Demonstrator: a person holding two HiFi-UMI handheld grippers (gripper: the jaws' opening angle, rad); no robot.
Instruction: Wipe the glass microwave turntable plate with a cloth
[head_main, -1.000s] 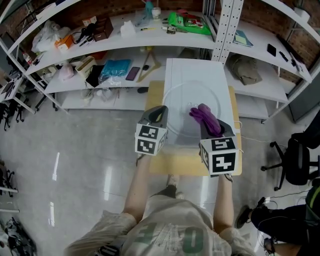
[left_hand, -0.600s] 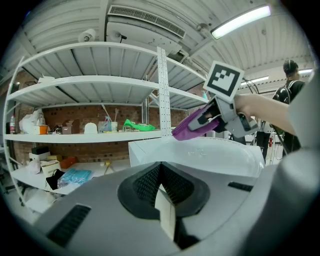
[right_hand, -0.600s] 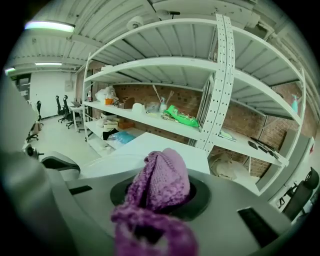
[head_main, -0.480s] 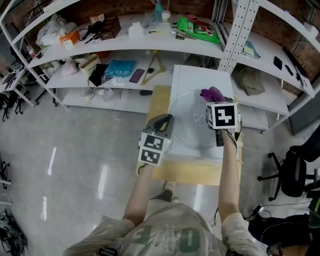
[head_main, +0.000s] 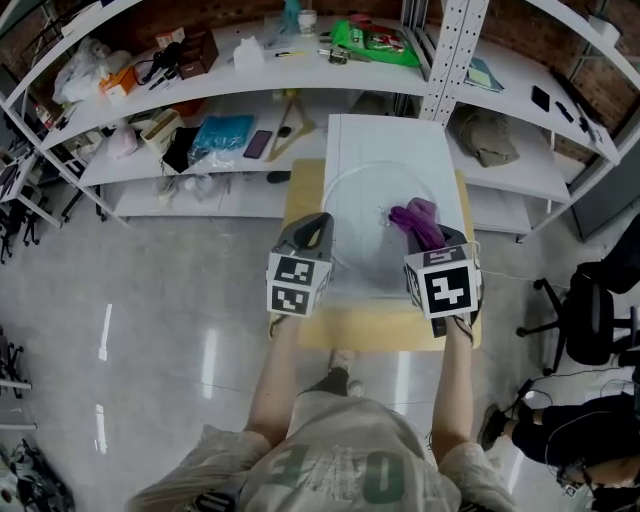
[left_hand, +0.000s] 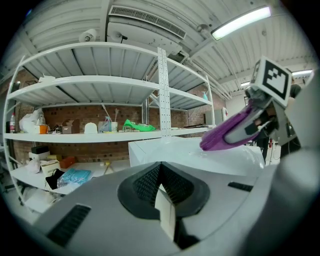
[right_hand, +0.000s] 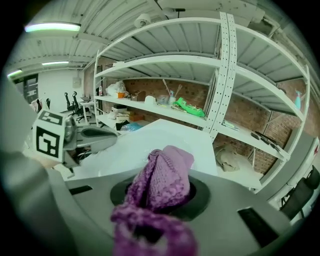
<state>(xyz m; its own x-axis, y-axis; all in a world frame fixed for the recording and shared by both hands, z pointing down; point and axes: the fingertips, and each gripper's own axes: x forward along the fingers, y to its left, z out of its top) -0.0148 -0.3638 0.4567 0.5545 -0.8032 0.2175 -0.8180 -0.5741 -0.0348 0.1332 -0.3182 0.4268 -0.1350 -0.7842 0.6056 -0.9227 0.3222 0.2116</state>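
Glass plate (head_main: 365, 215) lies flat on top of a white box (head_main: 385, 135), which stands on a wooden counter (head_main: 390, 325) in front of a long run of white shelves (head_main: 200, 100) cluttered with odds and ends. The person stands at the counter's near edge with a gripper in each hand, both reaching over the plate. The right gripper (head_main: 432, 245) has its jaws clamped on a bunched purple cloth (head_main: 420, 222). In the right gripper view the knitted cloth (right_hand: 165, 177) fills the mouth of the gripper and spills out toward the camera. The cloth's free end rests on the right half of the plate, inside its rim. The left gripper (head_main: 318, 228) sits at the plate's left rim. In its own view the jaws (left_hand: 165, 210) are drawn together, and I can make out nothing between them. Whether they pinch the clear glass edge I can't tell. From that side the purple cloth (left_hand: 232, 131) shows slanting down onto the white surface. A black office chair (head_main: 590, 320) stands off to the right on the shiny floor.
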